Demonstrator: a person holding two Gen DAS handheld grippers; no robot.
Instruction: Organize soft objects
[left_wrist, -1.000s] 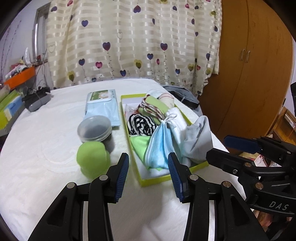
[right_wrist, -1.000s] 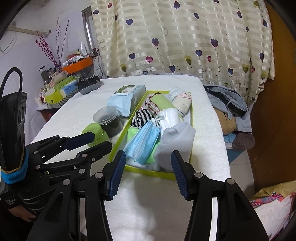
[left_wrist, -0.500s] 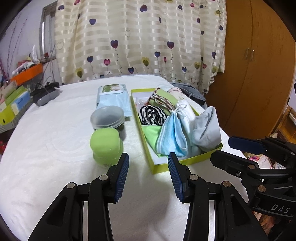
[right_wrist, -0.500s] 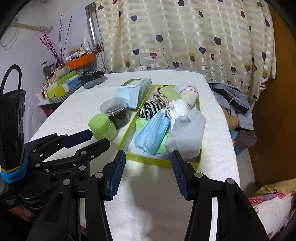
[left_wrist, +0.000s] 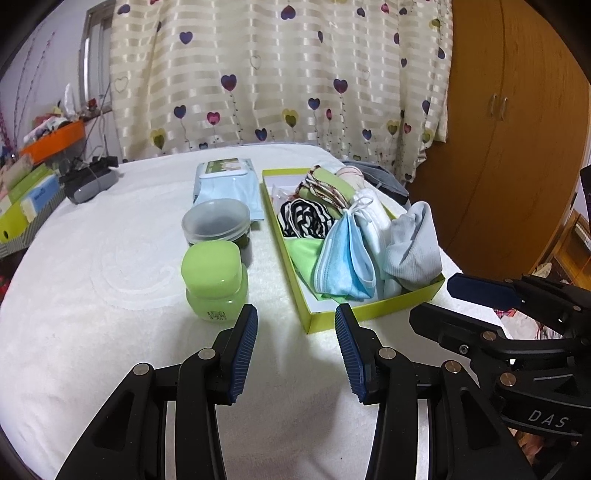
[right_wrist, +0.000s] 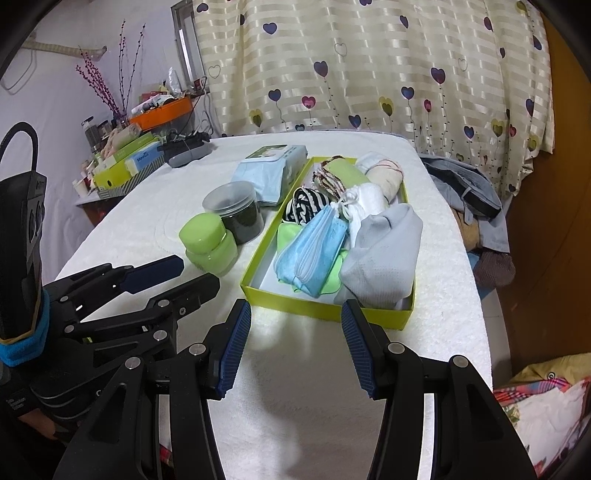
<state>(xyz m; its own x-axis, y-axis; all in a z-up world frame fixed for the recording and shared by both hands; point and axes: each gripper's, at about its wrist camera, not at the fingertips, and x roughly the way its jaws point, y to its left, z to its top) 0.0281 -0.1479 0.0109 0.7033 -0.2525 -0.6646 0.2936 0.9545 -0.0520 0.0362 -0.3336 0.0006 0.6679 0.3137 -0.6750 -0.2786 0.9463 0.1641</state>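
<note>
A lime-green box (left_wrist: 373, 314) (right_wrist: 321, 309) on the white table holds soft things: blue face masks (left_wrist: 345, 258) (right_wrist: 314, 245), a pale grey cloth (left_wrist: 413, 243) (right_wrist: 384, 254), a black-and-white striped cloth (left_wrist: 304, 218) (right_wrist: 308, 201), a green cloth and rolled socks. My left gripper (left_wrist: 295, 341) hangs open over bare tabletop just in front of the box's near-left corner, holding nothing. Equally empty, my right gripper (right_wrist: 295, 343) stands open in front of the box's near edge. Each gripper shows at the side of the other's view.
Left of the box stand a green jar (left_wrist: 214, 280) (right_wrist: 208, 240), a clear tub with a dark filling (left_wrist: 218, 223) (right_wrist: 234, 210) and a wipes pack (left_wrist: 227, 184) (right_wrist: 271, 168). Clutter lines the far left. A wooden wardrobe (left_wrist: 509, 129) and clothes sit right.
Both views have drawn back from the box, which now sits farther off and smaller. Both grippers stay open as before, and nothing in the box has moved.
</note>
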